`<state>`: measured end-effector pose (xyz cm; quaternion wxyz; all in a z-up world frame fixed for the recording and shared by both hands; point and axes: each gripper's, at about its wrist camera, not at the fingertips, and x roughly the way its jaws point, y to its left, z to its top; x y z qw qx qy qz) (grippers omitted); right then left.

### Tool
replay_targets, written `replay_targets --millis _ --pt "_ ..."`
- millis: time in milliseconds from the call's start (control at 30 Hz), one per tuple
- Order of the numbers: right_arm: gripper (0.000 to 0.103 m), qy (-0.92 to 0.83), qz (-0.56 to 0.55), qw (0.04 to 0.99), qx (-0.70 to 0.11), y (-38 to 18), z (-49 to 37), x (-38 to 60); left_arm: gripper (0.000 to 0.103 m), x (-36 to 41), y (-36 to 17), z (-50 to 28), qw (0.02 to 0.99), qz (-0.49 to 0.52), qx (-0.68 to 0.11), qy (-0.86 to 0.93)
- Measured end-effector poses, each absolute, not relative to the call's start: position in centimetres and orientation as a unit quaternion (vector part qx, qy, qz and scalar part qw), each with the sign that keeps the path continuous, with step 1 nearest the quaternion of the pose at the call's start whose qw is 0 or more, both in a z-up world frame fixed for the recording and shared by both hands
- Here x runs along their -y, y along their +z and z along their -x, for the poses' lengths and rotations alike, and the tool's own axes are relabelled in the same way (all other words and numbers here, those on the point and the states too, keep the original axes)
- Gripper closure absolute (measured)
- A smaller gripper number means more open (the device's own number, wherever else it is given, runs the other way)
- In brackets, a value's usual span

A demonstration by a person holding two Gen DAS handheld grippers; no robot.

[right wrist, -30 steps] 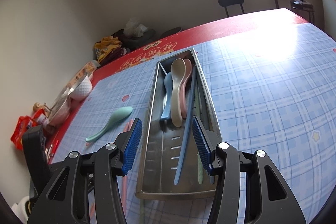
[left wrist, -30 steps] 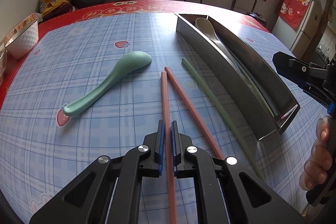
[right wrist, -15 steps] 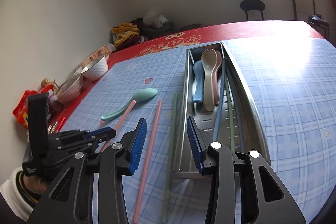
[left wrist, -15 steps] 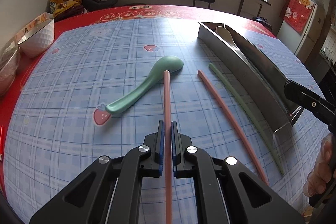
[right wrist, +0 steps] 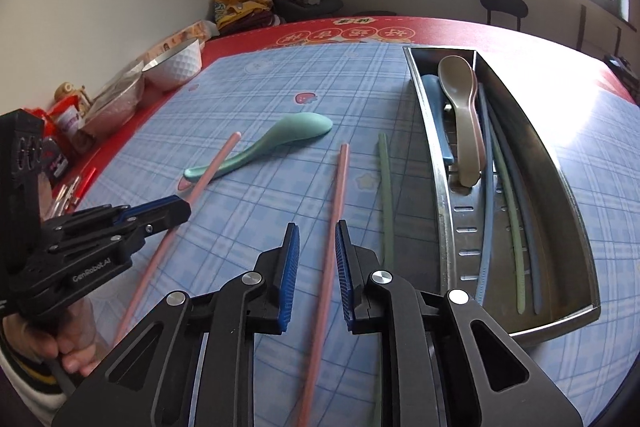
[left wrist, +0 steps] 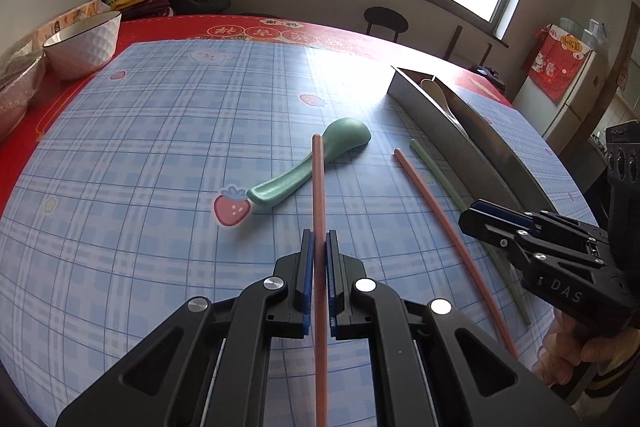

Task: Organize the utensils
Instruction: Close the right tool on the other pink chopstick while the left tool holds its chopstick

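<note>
Right hand-held gripper (right wrist: 317, 251) shifted from metal tray (right wrist: 560, 187) to straddle second pink chopstick (right wrist: 334, 227), jaws closing, not yet gripping.

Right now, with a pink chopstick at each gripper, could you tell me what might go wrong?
The left gripper pinches its pink chopstick with a long end sticking forward; swinging it could knock the green spoon. The right gripper has been closing around the second pink chopstick, pads not yet touching; the green chopstick beside it may get nudged.
</note>
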<state>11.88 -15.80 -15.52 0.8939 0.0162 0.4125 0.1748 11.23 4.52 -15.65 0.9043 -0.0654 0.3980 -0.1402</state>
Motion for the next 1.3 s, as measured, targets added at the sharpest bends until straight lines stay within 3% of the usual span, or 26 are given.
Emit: replay_targets --millis 433,633,767,1300 --pt "0.087 0.111 0.054 0.887 -0.445 -17.0 -12.2 13.2 0.097 -5.4 -15.0 -10.2 0.907 0.115 -0.359 -0.188" --pt "0.088 0.105 0.049 0.883 -0.454 -17.0 -12.1 12.8 0.097 -6.1 -15.0 -10.0 0.904 0.131 -0.354 -0.199" --pt "0.096 0.120 0.045 0.881 -0.455 -17.1 -11.7 12.0 0.097 -6.2 -15.0 -10.0 0.903 0.136 -0.353 -0.202" --pt "0.096 0.118 0.042 0.892 -0.434 -17.3 -11.1 12.1 0.097 -6.9 -15.2 -9.9 0.902 0.147 -0.350 -0.204"
